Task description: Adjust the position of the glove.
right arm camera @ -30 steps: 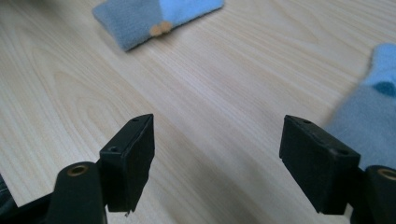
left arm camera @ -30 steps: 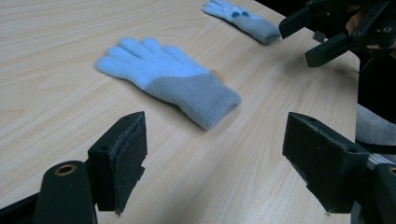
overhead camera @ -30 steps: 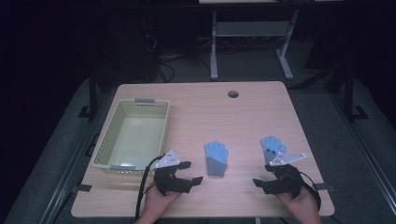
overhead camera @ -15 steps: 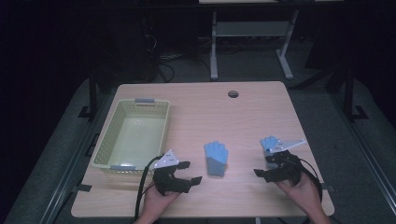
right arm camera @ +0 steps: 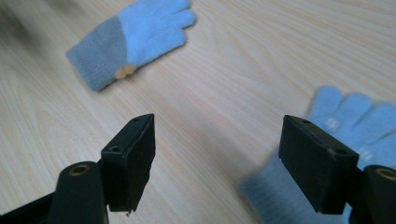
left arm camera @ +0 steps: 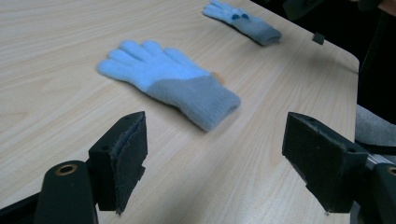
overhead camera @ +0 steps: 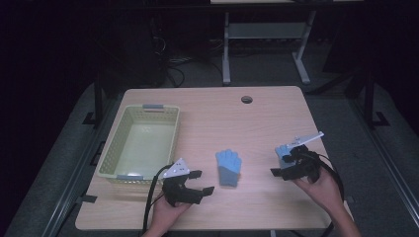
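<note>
Two light blue knitted gloves with grey cuffs lie flat on a pale wooden table. One glove (overhead camera: 229, 167) rests near the middle of the table's near half, fingers pointing away from the person, cuff toward them. The second glove (overhead camera: 282, 152) lies off to the right, mostly covered from above by the right gripper (overhead camera: 285, 166), which hangs just over it. In the right gripper view this second glove (right arm camera: 355, 126) sits directly beneath the right-hand jaw, blurred (the hand seems to be in motion), while the middle glove (right arm camera: 133, 37) lies farther off.

The right gripper's jaws are spread wide with nothing between them. The left gripper (overhead camera: 195, 186), held low at the table's near edge just left of the middle glove, is likewise spread wide and holds nothing; its own view looks across the table at that glove (left arm camera: 170, 81) close ahead, with the other glove (left arm camera: 243, 21) well beyond.

A pale yellow-green basket (overhead camera: 114, 159) stands at the table's left side with nothing in it.

As a judgement: the work looks barely begun. Neither glove is gripped or lifted, and both would have to be picked up, likely to go into the basket.
</note>
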The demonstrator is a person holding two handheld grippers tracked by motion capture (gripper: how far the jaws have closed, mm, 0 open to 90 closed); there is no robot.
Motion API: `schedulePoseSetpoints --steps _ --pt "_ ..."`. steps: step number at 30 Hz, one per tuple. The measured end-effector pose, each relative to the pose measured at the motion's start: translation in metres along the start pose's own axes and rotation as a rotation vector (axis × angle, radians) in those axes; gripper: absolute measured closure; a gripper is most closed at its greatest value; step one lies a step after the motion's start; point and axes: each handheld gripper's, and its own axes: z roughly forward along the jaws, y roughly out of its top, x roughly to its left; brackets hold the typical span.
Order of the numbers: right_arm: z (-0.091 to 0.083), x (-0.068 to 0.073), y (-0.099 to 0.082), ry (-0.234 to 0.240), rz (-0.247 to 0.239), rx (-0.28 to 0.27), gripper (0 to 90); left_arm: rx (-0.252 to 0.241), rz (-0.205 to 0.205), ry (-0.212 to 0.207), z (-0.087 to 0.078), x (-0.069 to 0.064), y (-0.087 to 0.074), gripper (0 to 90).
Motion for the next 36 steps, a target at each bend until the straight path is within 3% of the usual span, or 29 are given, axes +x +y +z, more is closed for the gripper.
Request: schedulePoseSetpoints --steps 7,8,14,17,21,22,26,27,30,36 --pt "-0.003 -0.014 0.01 -0.016 0.017 0.003 27.2 -0.001 0.012 0.004 -0.002 -0.002 0.001 21.9" --pt "-0.001 -0.019 0.012 -0.041 0.026 0.027 27.2 -0.002 0.009 0.003 -0.001 -0.002 0.001 21.9" --pt "0.003 -0.029 0.017 -0.055 0.045 0.061 27.7 -0.005 0.013 0.0 -0.001 -0.002 0.002 21.9" --pt "0.004 -0.035 0.021 -0.098 0.053 0.097 29.9 0.002 0.01 -0.001 -0.001 -0.003 0.001 22.0" --pt "0.004 -0.041 0.022 -0.119 0.064 0.107 30.4 -0.002 0.01 0.0 -0.001 -0.002 0.001 22.0" --pt "0.004 -0.045 0.021 -0.122 0.09 0.111 30.9 -0.01 0.008 -0.001 -0.001 -0.003 0.001 22.0" --pt "0.007 -0.05 0.015 -0.123 0.117 0.119 32.7 -0.016 0.002 0.005 -0.001 -0.004 0.0 22.1" --pt "0.011 -0.054 0.01 -0.131 0.128 0.148 34.5 -0.014 0.002 0.006 -0.001 -0.004 0.0 22.1" --pt "0.016 -0.058 0.006 -0.136 0.152 0.17 37.5 -0.021 -0.005 0.005 -0.001 -0.004 0.0 22.2" --pt "0.022 -0.063 0.001 -0.154 0.158 0.215 44.2 -0.017 -0.006 0.002 0.001 -0.004 0.0 22.3"
